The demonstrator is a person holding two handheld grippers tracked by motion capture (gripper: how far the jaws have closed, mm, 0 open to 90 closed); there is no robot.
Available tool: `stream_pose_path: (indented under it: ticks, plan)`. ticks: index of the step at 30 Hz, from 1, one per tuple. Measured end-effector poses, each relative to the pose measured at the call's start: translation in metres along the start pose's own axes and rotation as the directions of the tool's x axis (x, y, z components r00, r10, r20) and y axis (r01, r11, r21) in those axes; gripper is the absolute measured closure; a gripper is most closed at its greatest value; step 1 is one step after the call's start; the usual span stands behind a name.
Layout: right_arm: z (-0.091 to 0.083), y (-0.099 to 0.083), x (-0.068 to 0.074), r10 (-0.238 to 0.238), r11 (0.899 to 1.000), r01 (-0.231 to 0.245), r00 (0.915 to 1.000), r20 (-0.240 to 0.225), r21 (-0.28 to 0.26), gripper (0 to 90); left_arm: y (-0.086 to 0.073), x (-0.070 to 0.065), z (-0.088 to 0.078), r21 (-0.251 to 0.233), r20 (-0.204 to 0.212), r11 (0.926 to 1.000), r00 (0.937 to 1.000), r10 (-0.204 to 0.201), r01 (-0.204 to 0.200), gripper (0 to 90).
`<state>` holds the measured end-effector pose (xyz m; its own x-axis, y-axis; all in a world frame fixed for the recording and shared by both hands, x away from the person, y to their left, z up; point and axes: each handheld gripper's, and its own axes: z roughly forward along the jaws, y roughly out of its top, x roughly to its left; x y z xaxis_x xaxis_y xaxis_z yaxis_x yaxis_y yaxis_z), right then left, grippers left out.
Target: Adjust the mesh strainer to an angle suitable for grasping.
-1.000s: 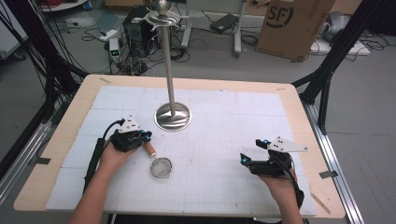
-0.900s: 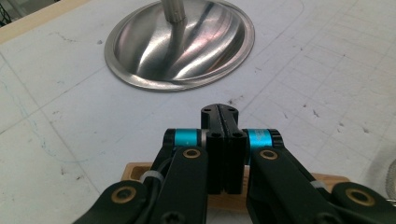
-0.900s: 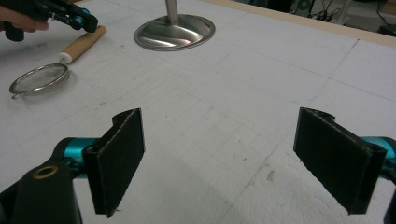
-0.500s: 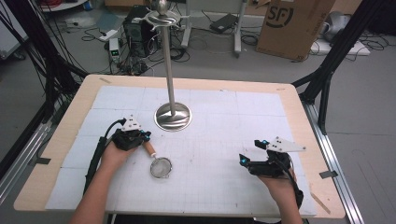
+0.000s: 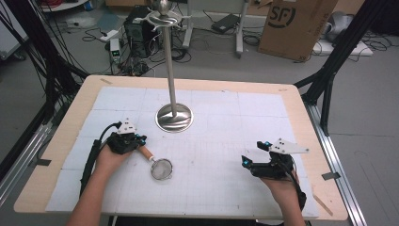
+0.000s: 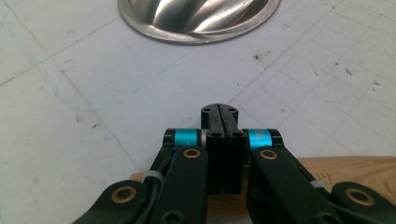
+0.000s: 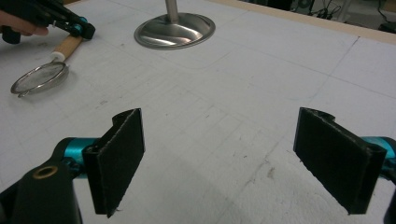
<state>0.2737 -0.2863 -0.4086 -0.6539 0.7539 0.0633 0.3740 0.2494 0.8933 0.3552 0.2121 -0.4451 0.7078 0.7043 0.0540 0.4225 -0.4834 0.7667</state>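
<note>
- Left gripper [image 5: 139,142]: jaws pressed together, resting over the strainer's [image 5: 161,169] wooden handle [image 6: 355,169]; mesh bowl lies just beyond.
- Right gripper [image 7: 219,161]: jaws wide, nothing between; bare mat [image 5: 226,136] ahead.
- Metal stand [image 5: 173,117] sits near, ahead of the left gripper.

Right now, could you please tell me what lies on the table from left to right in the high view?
Left gripper → strainer → right gripper; the stand's base overlaps the strainer's span.
</note>
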Motion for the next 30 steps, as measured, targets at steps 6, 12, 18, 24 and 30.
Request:
stream_pose_path:
  ticks: [6,12,18,24,30]
  plan:
    - [-0.003,0.001,-0.001,0.001,1.000,-0.001,1.0000,0.003,-0.007,15.3,-0.006,-0.001,-0.010,0.003,0.001,0.9999,0.9999,0.012,-0.012,89.6]
    - [-0.006,0.001,-0.003,0.009,1.000,-0.008,0.9999,0.008,-0.012,15.3,-0.015,-0.001,-0.017,-0.002,0.003,1.0000,1.0000,0.000,0.000,89.6]
    - [-0.004,0.001,-0.002,-0.001,1.000,0.001,1.0000,0.003,-0.010,15.3,-0.022,-0.003,-0.024,-0.014,0.006,0.9999,1.0000,-0.008,0.008,89.6]
    - [-0.004,0.001,-0.002,0.002,1.000,-0.002,1.0000,0.004,-0.010,15.4,-0.034,-0.007,-0.037,-0.039,0.025,0.9990,0.9994,-0.023,0.024,89.6]
    - [-0.003,0.001,-0.001,0.006,1.000,-0.006,1.0000,0.000,-0.002,15.4,-0.036,-0.013,-0.042,-0.028,0.038,0.9996,0.9993,-0.002,0.003,89.6]
